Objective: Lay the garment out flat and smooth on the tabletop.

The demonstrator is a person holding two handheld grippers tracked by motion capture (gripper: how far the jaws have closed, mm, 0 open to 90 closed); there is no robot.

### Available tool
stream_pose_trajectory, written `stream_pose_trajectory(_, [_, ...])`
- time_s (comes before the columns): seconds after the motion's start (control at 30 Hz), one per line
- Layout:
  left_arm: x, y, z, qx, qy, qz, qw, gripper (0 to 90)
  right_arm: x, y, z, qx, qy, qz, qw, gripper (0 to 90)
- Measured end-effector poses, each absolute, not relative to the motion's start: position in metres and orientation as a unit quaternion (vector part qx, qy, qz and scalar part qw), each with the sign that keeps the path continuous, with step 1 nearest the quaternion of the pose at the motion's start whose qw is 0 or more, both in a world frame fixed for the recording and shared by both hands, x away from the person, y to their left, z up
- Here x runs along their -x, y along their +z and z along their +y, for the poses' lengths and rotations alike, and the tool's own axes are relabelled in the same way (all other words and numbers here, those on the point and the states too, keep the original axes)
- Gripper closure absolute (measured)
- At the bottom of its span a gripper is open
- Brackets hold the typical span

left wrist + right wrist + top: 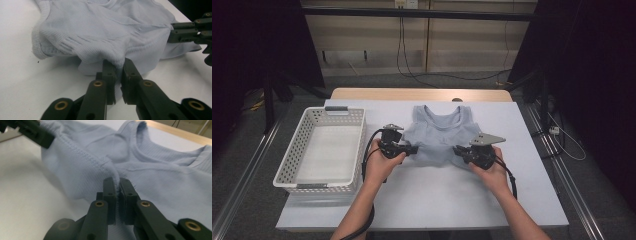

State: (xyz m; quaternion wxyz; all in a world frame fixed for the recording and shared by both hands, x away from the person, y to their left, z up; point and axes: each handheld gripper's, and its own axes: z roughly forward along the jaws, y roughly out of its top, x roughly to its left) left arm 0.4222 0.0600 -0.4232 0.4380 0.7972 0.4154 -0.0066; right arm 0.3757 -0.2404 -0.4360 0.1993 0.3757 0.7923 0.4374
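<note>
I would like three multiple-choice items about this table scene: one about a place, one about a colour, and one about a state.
1. Where does the white basket stand?
A. at the left of the tank top
B. on top of the tank top
C. at the right of the tank top

2. What colour is the tank top?
A. red
B. light blue
C. black

3. How is the left gripper?
A. wide open above the table
C. shut on a fold of the tank top
B. lying inside the basket

Key: 1 A, the high view shows the basket at the table's left, apart from the cloth. 2 B, all views show pale blue ribbed cloth. 3 C, in the left gripper view its fingers pinch a bunch of the cloth; the right gripper pinches the hem likewise.
</note>
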Motion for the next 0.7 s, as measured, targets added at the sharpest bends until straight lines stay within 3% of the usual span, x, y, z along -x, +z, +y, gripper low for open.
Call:
stream_pose_trajectory(0.3, [-0.422,-0.423,0.060,-0.812,0.008,0.395,0.429,50.5,-0.397,-0.428,-0.247,-0.407,0.448,0.770,0.203,84.7])
stream_pose_trajectory(0.53, [-0.421,-0.431,0.059,-0.827,0.004,0.387,0.407,38.6,-0.403,-0.433,-0.247,-0.418,0.438,0.771,0.200,84.5])
stream_pose_trajectory(0.7, [-0.421,-0.438,0.058,-0.834,0.012,0.386,0.394,34.9,-0.406,-0.435,-0.249,-0.425,0.439,0.764,0.206,84.4])
